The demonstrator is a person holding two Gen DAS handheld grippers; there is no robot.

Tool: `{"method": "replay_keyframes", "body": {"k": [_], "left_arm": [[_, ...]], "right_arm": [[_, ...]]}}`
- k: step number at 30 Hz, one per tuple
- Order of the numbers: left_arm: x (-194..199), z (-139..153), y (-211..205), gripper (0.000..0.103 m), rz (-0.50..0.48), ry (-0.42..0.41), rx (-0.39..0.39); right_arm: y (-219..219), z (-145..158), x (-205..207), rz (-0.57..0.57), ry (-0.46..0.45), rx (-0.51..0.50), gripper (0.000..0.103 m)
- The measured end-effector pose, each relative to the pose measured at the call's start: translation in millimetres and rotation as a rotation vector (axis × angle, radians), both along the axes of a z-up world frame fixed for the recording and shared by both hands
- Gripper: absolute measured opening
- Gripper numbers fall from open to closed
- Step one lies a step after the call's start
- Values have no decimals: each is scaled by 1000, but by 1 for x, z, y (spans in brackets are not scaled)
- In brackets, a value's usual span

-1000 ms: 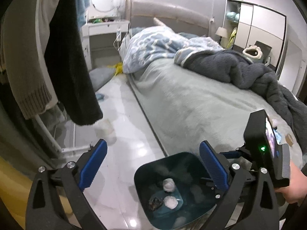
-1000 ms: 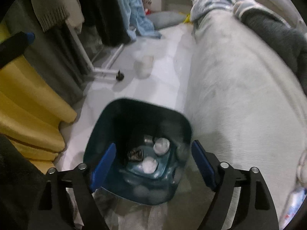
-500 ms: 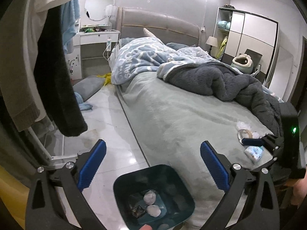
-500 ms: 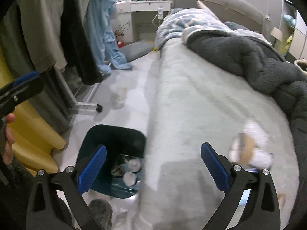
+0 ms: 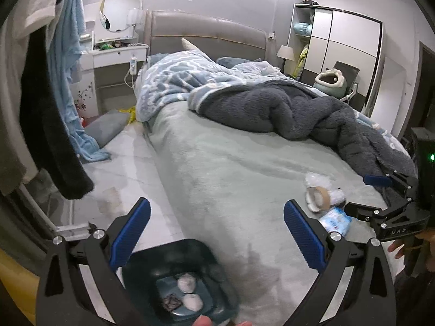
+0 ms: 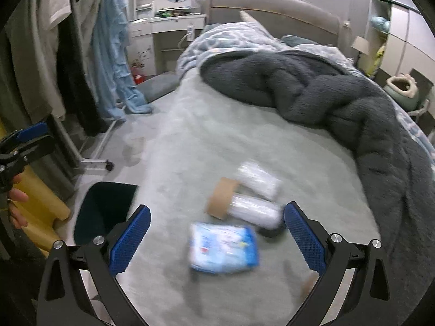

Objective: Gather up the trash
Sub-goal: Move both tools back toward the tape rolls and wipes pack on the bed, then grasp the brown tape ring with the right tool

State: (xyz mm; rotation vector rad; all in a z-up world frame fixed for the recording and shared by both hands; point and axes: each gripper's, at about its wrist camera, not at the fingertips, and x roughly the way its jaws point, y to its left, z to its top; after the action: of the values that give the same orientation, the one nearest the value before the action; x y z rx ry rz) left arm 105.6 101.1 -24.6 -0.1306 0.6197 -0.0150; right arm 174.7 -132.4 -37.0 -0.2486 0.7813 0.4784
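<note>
A blue-and-white packet (image 6: 223, 247) lies on the grey-green bed sheet (image 6: 217, 141), right between the fingers of my open right gripper (image 6: 216, 233), which hovers above it. Just past it sit a brown cardboard roll (image 6: 221, 198), a clear plastic tube (image 6: 255, 212) and a crumpled clear wrapper (image 6: 258, 176). The left wrist view shows the same roll (image 5: 316, 198) and packet (image 5: 335, 221) beside the right gripper (image 5: 363, 194). My left gripper (image 5: 216, 233) is open and empty above the dark teal bin (image 5: 206, 252), which holds white wads (image 5: 187, 282).
The bin (image 6: 106, 209) stands on the pale floor against the bed's side. A rumpled dark grey blanket (image 6: 326, 95) covers the far right of the bed. Clothes hang on a rack (image 5: 40, 108) at the left, with a grey pillow (image 5: 106, 127) on the floor.
My right gripper has swung away from above the bin, up and to the right over the bed, and its jaws have widened. The left gripper has drifted and tilted towards the bed.
</note>
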Motion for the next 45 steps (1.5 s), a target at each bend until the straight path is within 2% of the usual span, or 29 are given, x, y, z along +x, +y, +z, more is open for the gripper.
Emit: {"method": "replay_keyframes", "body": {"k": [4, 8, 15, 18, 27, 32, 34, 35, 37, 39, 44, 45], "left_arm": [[10, -6, -23, 100, -32, 36, -16], [20, -12, -56, 100, -90, 62, -24], [34, -21, -98, 100, -135, 92, -3], [40, -28, -111, 100, -137, 121, -26], [50, -39, -144, 100, -101, 146, -51], [55, -48, -161, 100, -90, 170, -40], [58, -52, -167, 100, -90, 187, -36], [59, -55, -171, 100, -90, 196, -36], [62, -60, -177, 100, -94, 214, -48], [63, -64, -183, 100, -97, 225, -41], [68, -77, -197, 100, -109, 255, -28], [69, -80, -199, 100, -110, 266, -28]], "right_arm": [[-26, -5, -2, -27, -10, 9, 100], [-43, -16, -2, -44, -16, -26, 100], [-77, -33, -4, -36, -10, -33, 100], [-91, -41, -2, -43, -1, -44, 100], [-135, -56, 0, -63, 47, 61, 100], [-145, -60, -3, -43, 53, 108, 99], [-143, -62, -4, -21, 52, 117, 92], [-141, -64, -5, -10, 57, 116, 85], [-139, -70, -6, 0, 66, 100, 80], [-140, -79, -3, -1, 81, 93, 63], [-147, -83, 4, -20, 89, 115, 48], [-148, -81, 4, -21, 87, 117, 48]]}}
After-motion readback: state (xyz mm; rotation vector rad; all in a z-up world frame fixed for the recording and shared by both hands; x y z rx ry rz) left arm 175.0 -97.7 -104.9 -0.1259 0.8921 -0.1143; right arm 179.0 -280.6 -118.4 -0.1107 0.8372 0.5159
